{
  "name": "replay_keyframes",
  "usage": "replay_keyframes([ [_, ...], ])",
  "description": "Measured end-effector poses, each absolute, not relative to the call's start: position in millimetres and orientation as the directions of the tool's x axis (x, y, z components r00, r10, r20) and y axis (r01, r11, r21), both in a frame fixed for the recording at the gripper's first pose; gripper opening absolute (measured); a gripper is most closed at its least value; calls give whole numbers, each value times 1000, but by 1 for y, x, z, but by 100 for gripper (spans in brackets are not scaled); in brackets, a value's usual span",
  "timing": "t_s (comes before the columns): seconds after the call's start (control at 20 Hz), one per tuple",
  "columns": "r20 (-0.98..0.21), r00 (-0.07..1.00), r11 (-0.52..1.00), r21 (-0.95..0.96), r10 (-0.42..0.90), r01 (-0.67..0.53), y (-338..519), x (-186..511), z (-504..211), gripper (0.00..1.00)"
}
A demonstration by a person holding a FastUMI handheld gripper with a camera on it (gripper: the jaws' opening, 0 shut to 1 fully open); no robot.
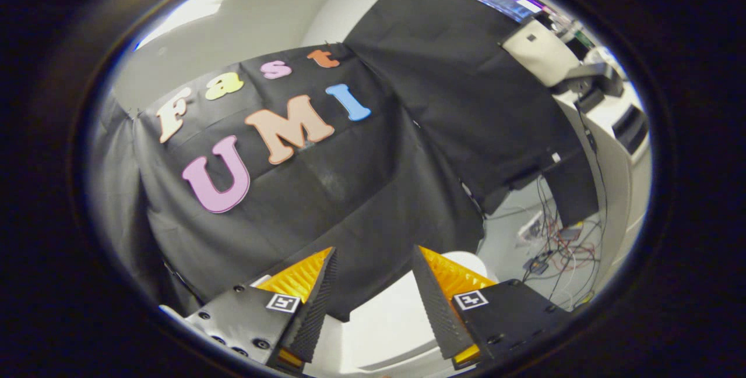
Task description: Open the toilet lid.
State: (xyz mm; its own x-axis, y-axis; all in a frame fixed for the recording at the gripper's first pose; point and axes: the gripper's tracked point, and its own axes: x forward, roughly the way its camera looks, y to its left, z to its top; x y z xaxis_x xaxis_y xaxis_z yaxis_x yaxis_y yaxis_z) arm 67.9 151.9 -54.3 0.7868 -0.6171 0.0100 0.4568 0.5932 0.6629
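I judge the lift not begun: my gripper (373, 285) stands apart, empty, above the glossy white toilet lid (390, 320).

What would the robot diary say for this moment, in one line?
gripper: open, holding nothing | toilet: white, below and between fingers, untouched | wall: black cloth beyond | cables: on floor beside wall

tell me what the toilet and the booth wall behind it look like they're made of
Toilet: smooth, glossy white, likely ceramic or hard plastic; the look leaves it open. It shows a soft sheen and rounded edges between the open claw fingers, which touch nothing.
Booth wall: matte black woven cloth, going by its creases, folds and draped hang.
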Motion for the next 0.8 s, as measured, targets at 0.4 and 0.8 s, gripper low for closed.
replay_keyframes([
  [0.4,-229,766,332,800,-601,500,173,90,-160,81],
  [0.8,-420,708,56,839,-568,542,206,77,-251,80],
])
